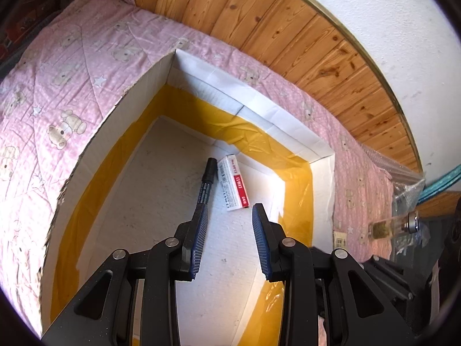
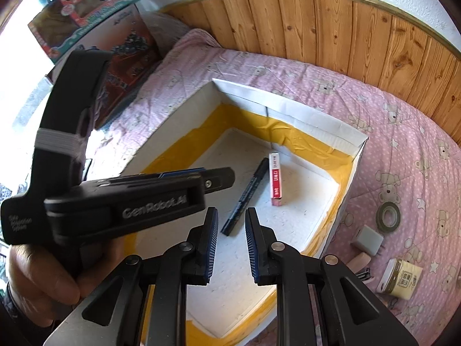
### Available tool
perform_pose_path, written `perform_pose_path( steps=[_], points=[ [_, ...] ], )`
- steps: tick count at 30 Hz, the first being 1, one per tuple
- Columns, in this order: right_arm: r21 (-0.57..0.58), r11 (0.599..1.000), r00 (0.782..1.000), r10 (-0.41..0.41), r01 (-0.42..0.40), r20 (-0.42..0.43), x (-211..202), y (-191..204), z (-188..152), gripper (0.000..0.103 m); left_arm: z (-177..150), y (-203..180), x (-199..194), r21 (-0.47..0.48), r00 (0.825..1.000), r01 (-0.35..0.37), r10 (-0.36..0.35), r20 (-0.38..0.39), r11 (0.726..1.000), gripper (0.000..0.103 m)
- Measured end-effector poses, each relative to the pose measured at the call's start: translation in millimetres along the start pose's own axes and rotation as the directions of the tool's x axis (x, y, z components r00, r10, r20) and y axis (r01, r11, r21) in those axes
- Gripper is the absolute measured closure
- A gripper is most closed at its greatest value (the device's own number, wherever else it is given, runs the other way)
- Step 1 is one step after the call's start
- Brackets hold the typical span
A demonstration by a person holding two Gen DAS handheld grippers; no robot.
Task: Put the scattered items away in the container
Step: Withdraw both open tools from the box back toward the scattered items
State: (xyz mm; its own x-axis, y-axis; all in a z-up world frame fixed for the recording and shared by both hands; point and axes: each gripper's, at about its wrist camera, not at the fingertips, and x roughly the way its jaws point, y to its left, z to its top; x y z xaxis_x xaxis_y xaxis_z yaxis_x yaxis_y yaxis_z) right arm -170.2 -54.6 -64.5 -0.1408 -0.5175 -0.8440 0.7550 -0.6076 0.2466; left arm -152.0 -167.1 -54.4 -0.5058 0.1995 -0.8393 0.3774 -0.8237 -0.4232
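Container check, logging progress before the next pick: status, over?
Left gripper and right gripper open, fingers empty. Black marker and eraser box inside white container. Tape roll still out on blanket. Nothing blocking.

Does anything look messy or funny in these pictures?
Yes. The box holds only a pen and a small red-and-white packet. A tape roll, a grey block and a yellow packet lie scattered on the pink blanket beside it.
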Motion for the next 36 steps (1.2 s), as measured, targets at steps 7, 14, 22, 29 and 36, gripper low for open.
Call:
perform_pose_path(
  steps=[7, 14, 22, 29, 36],
  points=[
    [-0.021, 0.998, 0.994, 0.068, -0.066, 0.081, -25.0, 9.6, -17.6, 0.082, -7.4, -4.8, -18.0, -0.004, 0.999, 0.001, -0.001, 0.032, 1.0, 0.069],
    [-0.023, 0.992, 0.978, 0.124, -0.122, 0.165, -45.9, 14.4, -37.6, 0.082, -17.0, -12.2, -40.4, -0.006, 0.996, -0.008, 0.009, 0.089, 1.0, 0.069],
    [-0.065, 0.978, 0.934, 0.206, -0.196, 0.292, -84.1, 15.6, -71.5, 0.082, -35.4, -23.1, -60.6, 0.022, 0.992, 0.026, -0.028, 0.126, 0.999, 0.069],
    [-0.061, 0.967, 0.891, 0.251, -0.247, 0.378, -118.1, -0.8, -101.6, 0.082, -56.8, -47.2, -70.2, 0.107, 0.988, 0.047, -0.061, 0.138, 0.993, 0.069],
    [-0.008, 0.963, 0.868, 0.247, -0.27, 0.431, -140.3, -28.3, -127.2, 0.082, -93.5, -97.3, -78.7, 0.285, 0.982, 0.079, -0.123, 0.142, 0.955, 0.069]
  ],
)
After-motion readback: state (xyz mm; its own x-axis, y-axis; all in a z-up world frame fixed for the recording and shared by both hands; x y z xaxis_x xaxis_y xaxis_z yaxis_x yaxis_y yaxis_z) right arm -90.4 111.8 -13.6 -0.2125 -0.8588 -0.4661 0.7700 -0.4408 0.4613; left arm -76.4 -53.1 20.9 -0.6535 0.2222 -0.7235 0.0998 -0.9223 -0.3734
